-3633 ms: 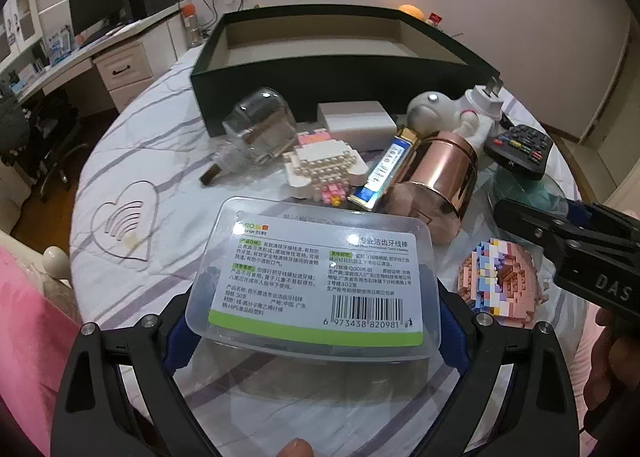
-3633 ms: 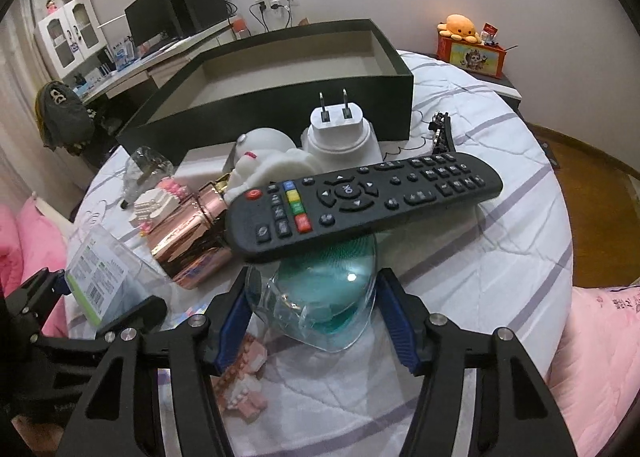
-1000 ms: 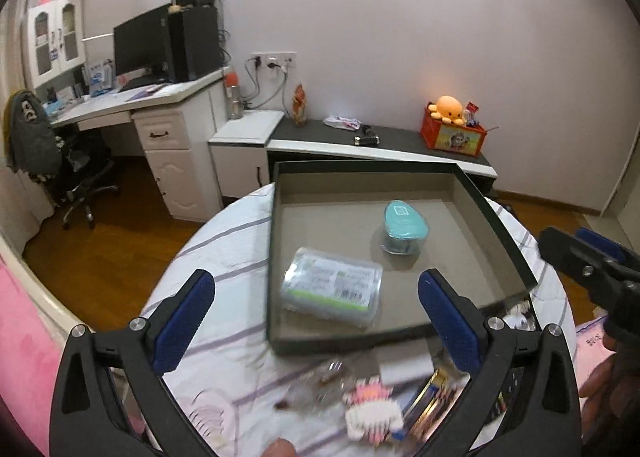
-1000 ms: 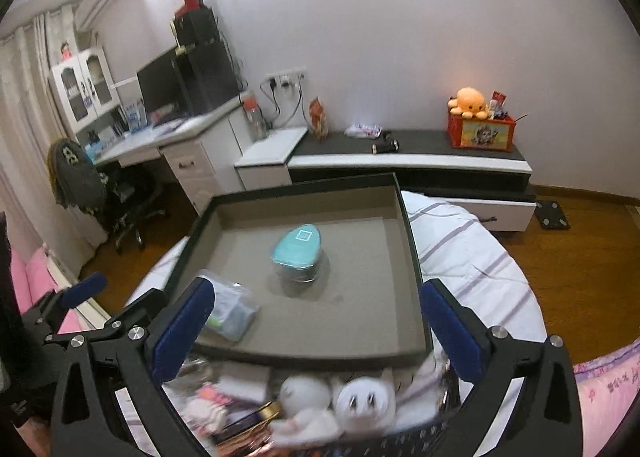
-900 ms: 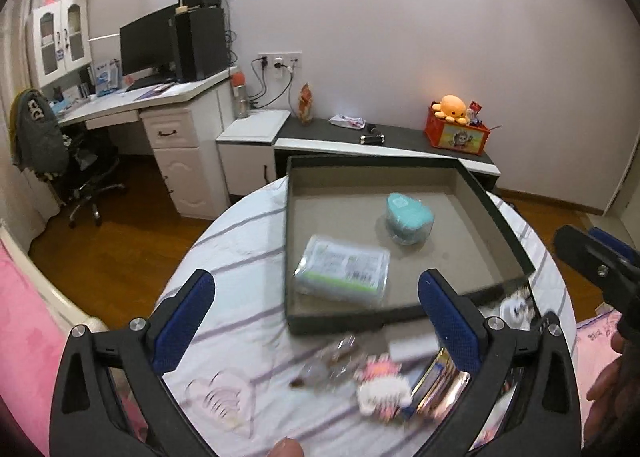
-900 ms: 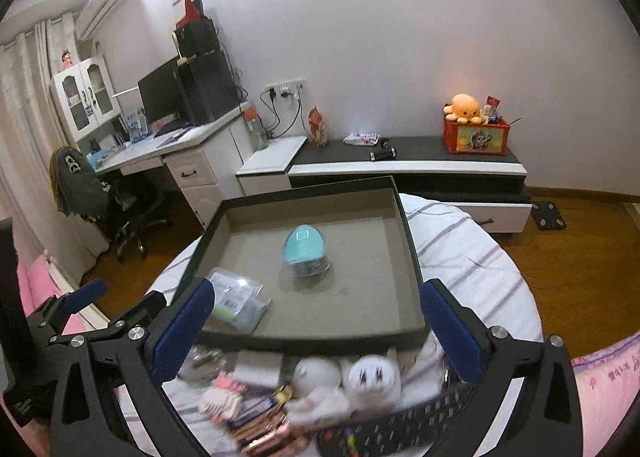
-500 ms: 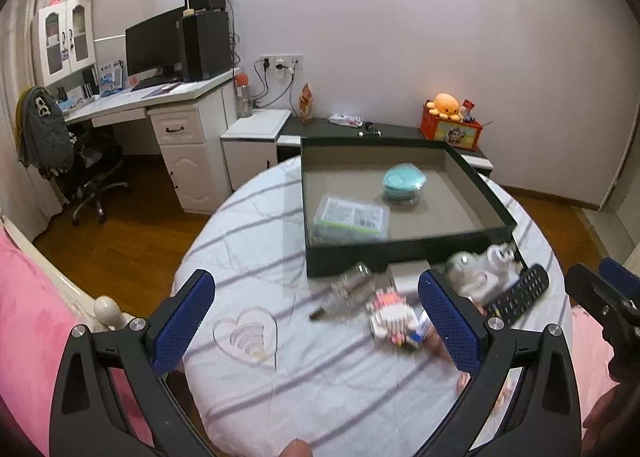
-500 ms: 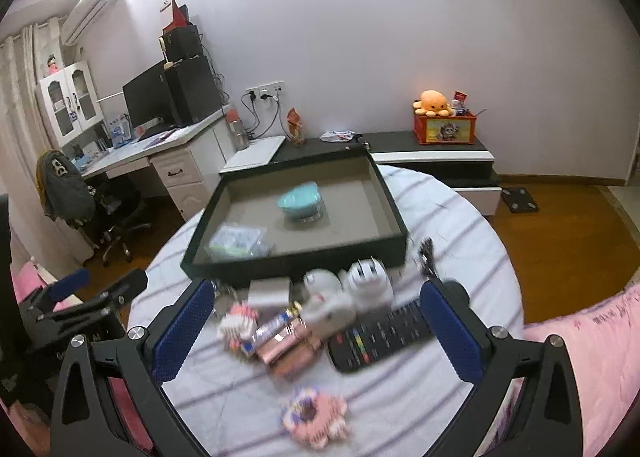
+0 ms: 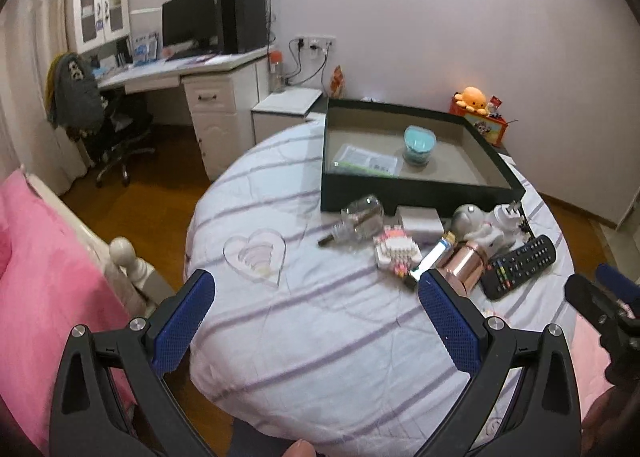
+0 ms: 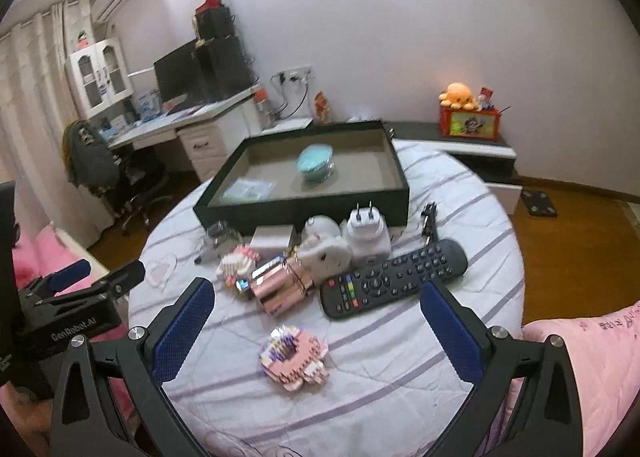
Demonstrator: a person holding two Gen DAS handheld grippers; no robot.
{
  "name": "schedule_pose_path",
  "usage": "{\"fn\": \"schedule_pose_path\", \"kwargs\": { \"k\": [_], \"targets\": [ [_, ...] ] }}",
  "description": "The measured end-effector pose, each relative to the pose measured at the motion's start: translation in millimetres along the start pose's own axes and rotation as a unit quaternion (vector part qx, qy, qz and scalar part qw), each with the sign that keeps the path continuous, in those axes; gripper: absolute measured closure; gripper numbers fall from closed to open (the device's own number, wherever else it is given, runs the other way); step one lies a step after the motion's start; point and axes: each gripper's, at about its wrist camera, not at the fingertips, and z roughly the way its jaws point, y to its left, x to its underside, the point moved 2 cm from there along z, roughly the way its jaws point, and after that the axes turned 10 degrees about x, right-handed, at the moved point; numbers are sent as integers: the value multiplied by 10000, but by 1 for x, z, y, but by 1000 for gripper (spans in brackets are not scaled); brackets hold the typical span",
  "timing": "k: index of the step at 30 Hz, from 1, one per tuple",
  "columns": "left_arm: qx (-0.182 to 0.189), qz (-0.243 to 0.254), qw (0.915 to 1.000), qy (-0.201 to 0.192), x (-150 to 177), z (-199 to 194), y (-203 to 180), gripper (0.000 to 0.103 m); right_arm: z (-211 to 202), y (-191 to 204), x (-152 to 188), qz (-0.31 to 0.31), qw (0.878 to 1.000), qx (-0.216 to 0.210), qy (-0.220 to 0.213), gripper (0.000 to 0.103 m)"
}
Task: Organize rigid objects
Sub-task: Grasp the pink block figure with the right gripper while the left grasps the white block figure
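Both claws now empty, spread wide, pulled back – left claw (image 9: 316,317), right claw (image 10: 316,321). Floss box (image 9: 367,157) and teal case (image 9: 419,141) sit in tray (image 9: 420,193); remote (image 10: 394,279) likely next.

Dim, perhaps motion-blurred fisheye views

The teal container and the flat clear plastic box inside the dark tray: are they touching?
Apart. In the left wrist view, bare tray floor shows between the teal container and the clear plastic box; the right wrist view shows that gap too.
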Motion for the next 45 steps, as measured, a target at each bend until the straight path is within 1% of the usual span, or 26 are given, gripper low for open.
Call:
{"fn": "schedule_pose_path", "kwargs": {
  "k": [3, 5, 8, 15, 20, 24, 27, 28, 29, 30, 31, 38, 45],
  "targets": [
    [-98, -17, 9999, 74, 5, 4, -1, 0, 5, -1, 9, -81, 9999, -83, 106, 0],
    [-48, -26, 9999, 120, 8, 6, -1, 0, 9, -1, 14, -123, 9997, -63, 202, 0],
    [-25, 105, 9998, 176, 10, 12, 0, 0, 12, -2, 23, -82, 9996, -16, 269, 0],
    [276, 300, 9984, 384, 11, 30, 9, 0, 24, 11, 42, -12, 9984, 244, 518, 0],
    [439, 219, 9977, 476, 13, 42, 9, 0, 40, 22, 50, -291, 9958, 409, 772, 0],
    [443, 172, 9973, 563, 13, 52, 12, 0, 54, 26, 54, -427, 9938, 407, 943, 8],
    [438, 158, 9969, 642, 10, 61, 14, 0, 66, 30, 61, -492, 9922, 317, 1103, 16],
    [433, 162, 9968, 659, 10, 63, 15, 0, 69, 31, 63, -502, 9920, 263, 1132, 23],
    [431, 173, 9966, 678, 8, 67, 15, 0, 71, 34, 63, -569, 9914, 319, 1130, 26],
    [443, 182, 9965, 691, 8, 68, 14, 0, 72, 36, 63, -683, 9909, 379, 1096, 35],
    [467, 201, 9961, 716, 7, 71, 12, 0, 73, 38, 63, -779, 9903, 425, 1065, 42],
    [643, 257, 9937, 884, 2, 93, -8, 0, 74, 35, 57, -716, 9911, 304, 1083, 42],
    [544, 162, 9937, 964, -9, 118, -19, 0, 75, 29, 50, -671, 9919, 165, 1069, 42]
  ]
}}
